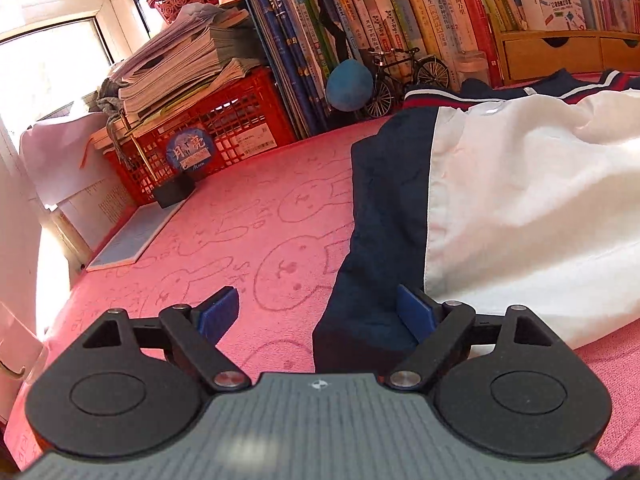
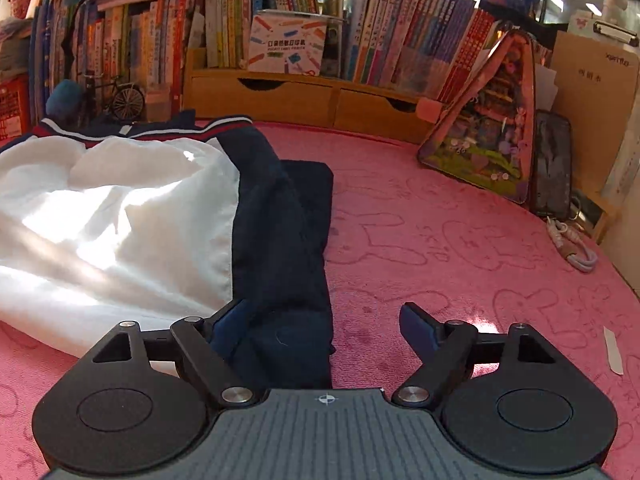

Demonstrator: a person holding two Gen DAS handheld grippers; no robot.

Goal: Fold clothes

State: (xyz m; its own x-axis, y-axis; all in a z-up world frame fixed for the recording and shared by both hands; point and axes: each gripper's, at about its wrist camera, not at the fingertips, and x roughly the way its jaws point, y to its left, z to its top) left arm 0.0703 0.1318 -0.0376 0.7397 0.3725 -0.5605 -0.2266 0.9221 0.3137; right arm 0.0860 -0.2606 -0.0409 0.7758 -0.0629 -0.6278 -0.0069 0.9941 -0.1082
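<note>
A navy-and-white jacket (image 1: 500, 208) lies on the pink surface (image 1: 240, 220) below the bookshelf (image 2: 280, 40) — left gripper (image 1: 316, 312) and right gripper (image 2: 320, 324), both spread wide, straddle its near navy edges, likely poised to pinch and fold.

The right gripper with black arms and blue pads (image 2: 325, 326) is sitting wide open at 6 o'clock. A white and dark blue jacket (image 2: 168, 216) is lying on the pink bunny blanket (image 2: 460, 240) toward 9 o'clock. Its dark blue edge is reaching between the two pads.
</note>
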